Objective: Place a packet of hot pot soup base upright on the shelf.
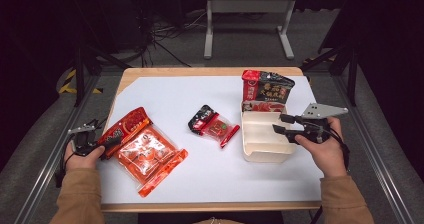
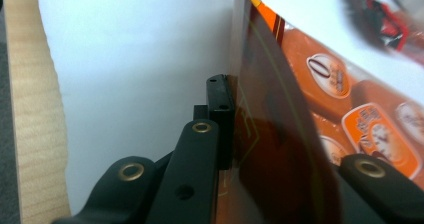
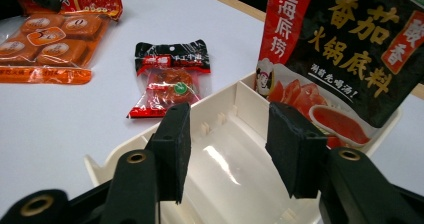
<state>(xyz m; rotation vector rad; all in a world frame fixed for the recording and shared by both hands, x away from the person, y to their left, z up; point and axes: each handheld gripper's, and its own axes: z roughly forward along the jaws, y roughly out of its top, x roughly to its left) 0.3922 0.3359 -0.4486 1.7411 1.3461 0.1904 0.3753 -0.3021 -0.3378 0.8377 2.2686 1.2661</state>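
Clamping the near corner of the orange snack packet (image 1: 145, 151), the left tool (image 1: 102, 145) sits at about 8 o'clock on the white tabletop (image 1: 200, 179); in the left gripper view the foil edge of that packet (image 2: 280, 134) is pinched flat between the black jaws, which are fully clenched on it. The packet lies flat, its red header end pointing toward 11 o'clock. At the tabletop's centre rests a small red-and-black sachet (image 1: 212, 125), well apart from both tools. At about 3 o'clock stands a cream plastic tray (image 1: 260, 154), with a black-and-red soup-base pouch (image 1: 266, 91) leaning upright in its far, 12 o'clock end. The right tool (image 1: 281, 123) hangs over the tray's right rim with its jaws partly apart; the right gripper view shows nothing between its pads (image 3: 172, 144), only the bare tray floor (image 3: 225, 179) beyond.
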